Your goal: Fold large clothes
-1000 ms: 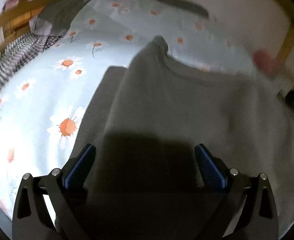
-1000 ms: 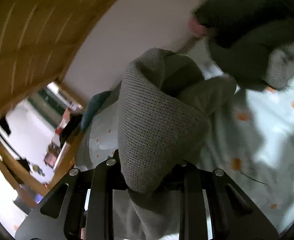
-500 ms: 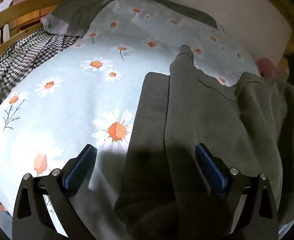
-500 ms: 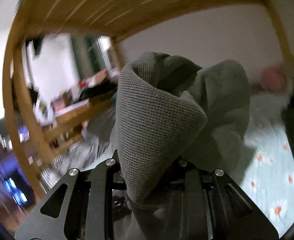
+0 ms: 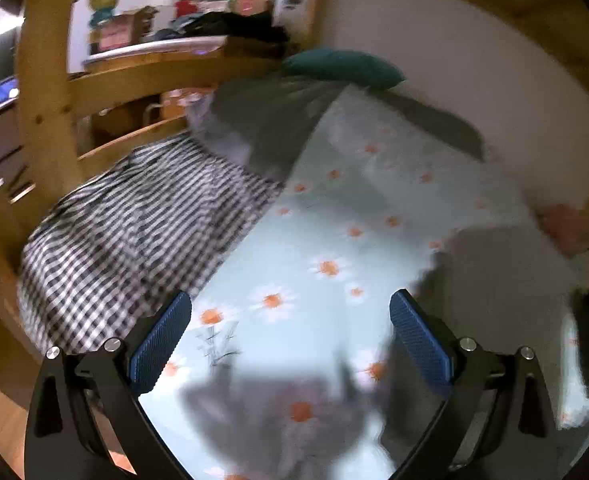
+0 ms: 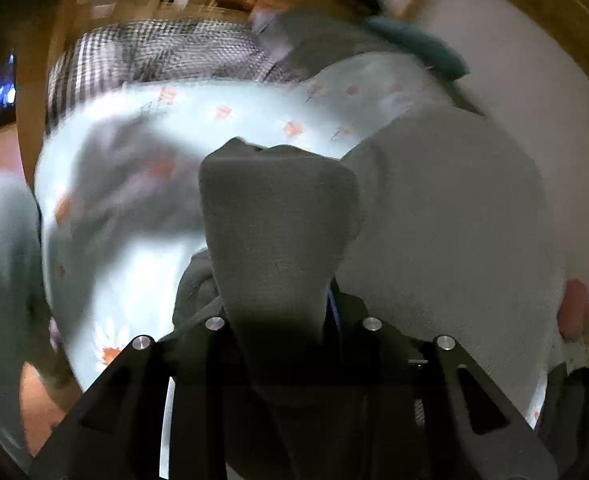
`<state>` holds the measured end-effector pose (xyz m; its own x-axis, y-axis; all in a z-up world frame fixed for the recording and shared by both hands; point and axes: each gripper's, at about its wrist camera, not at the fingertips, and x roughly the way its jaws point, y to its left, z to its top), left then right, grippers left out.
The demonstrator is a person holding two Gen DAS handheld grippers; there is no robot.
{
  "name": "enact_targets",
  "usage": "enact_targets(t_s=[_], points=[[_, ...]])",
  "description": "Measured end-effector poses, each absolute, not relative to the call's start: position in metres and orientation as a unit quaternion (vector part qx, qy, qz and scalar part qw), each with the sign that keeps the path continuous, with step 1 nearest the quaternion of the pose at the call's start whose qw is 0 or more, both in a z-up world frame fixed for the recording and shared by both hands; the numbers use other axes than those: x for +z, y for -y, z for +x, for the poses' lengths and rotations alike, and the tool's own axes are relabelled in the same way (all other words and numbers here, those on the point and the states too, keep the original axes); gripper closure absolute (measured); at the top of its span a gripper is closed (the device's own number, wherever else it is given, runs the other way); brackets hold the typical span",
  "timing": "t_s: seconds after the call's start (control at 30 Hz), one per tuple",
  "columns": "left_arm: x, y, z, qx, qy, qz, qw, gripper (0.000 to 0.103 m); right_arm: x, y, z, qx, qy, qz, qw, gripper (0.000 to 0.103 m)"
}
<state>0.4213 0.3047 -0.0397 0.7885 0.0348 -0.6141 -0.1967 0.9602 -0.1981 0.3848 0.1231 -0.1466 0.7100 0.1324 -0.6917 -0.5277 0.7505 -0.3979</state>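
A grey knit sweater [image 6: 446, 216] lies on the daisy-print bedsheet [image 6: 222, 116]. My right gripper [image 6: 282, 300] is shut on a bunched fold of the sweater [image 6: 278, 216], which hides the fingertips. In the left wrist view my left gripper [image 5: 290, 340] is open and empty above the bedsheet [image 5: 334, 240], its blue pads [image 5: 162, 340] wide apart. The sweater [image 5: 494, 264] shows blurred at the right of that view, beside the right pad.
A black-and-white checked blanket [image 5: 134, 228], a grey pillow [image 5: 270, 120] and a teal cushion [image 5: 346, 68] lie at the head of the bed. Wooden bed rails [image 5: 46, 80] run on the left, a white wall [image 5: 474, 72] on the right. A pink item [image 5: 566, 228] sits near the wall.
My left gripper has swung left off the sweater and now looks over the bare sheet and the checked blanket. My right gripper has tipped down toward the bed, still holding the fold.
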Motion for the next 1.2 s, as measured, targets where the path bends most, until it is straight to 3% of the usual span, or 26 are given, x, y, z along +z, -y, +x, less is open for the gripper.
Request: enact_targets(t_s=[0.17, 0.27, 0.3, 0.33, 0.4, 0.57, 0.7, 0.87, 1.2], points=[[-0.007, -0.274, 0.442, -0.048, -0.322, -0.141, 0.935, 0.005, -0.135, -0.123, 0.383, 0.185, -0.333, -0.281, 0.881, 0.072], [0.012, -0.227, 0.478, -0.131, -0.349, -0.122, 0.92, 0.005, -0.126, -0.122, 0.37, 0.176, -0.315, -0.297, 0.884, 0.061], [0.015, -0.209, 0.492, -0.161, -0.363, -0.113, 0.911, 0.005, -0.12, -0.127, 0.368, 0.171, -0.311, -0.307, 0.883, 0.054], [0.017, -0.185, 0.508, -0.196, -0.379, -0.098, 0.899, 0.005, -0.114, -0.128, 0.358, 0.177, -0.311, -0.315, 0.879, 0.041], [0.017, -0.143, 0.531, -0.226, -0.399, -0.065, 0.886, 0.005, -0.101, -0.122, 0.337, 0.229, -0.308, -0.292, 0.876, 0.003], [-0.016, -0.072, 0.586, -0.208, -0.427, 0.015, 0.88, 0.005, -0.041, -0.071, 0.295, 0.266, -0.267, -0.196, 0.905, 0.004], [-0.065, -0.068, 0.624, -0.175, -0.479, -0.002, 0.86, 0.004, -0.021, 0.001, 0.338, 0.128, -0.281, -0.093, 0.946, 0.004], [-0.128, -0.076, 0.642, -0.174, -0.509, -0.044, 0.842, 0.004, -0.107, 0.061, 0.427, 0.114, -0.479, 0.044, 0.869, 0.003], [-0.142, -0.075, 0.635, -0.169, -0.459, -0.064, 0.87, 0.003, -0.146, 0.069, 0.426, 0.147, -0.508, 0.094, 0.843, 0.003]])
